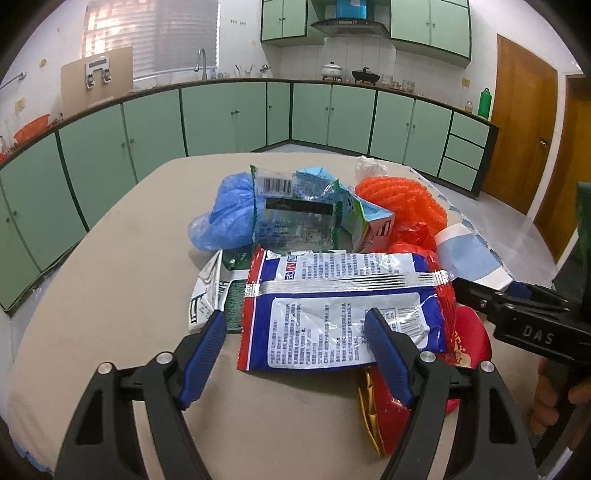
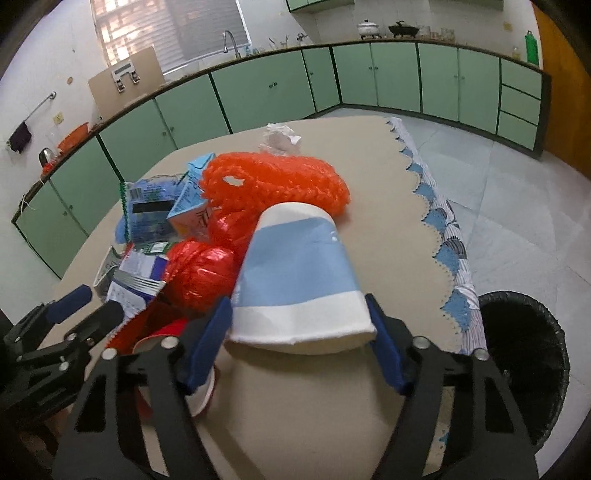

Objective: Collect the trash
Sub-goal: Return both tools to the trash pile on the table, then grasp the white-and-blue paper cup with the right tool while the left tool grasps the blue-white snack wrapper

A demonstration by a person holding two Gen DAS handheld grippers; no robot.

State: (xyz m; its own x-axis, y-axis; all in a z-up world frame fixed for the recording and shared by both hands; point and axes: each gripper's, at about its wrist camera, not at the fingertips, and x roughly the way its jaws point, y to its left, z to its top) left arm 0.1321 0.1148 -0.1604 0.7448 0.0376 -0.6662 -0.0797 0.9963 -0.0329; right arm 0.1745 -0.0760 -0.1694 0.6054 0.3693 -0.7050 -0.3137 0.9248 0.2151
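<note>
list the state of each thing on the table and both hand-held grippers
paper cup: on its side, right hand-held gripper pads at both sides of its rim end
blue and white wrapper: flat, empty, crumpled, between the open left hand-held gripper pads
orange mesh: bunched
blue plastic bag: crumpled
bin: open, black liner, beside the table

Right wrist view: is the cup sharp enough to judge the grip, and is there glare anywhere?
Right wrist view: cup fairly sharp, fisheye bends the counter, window blown out. Left wrist view: wrapper foil glints, print still legible.
</note>
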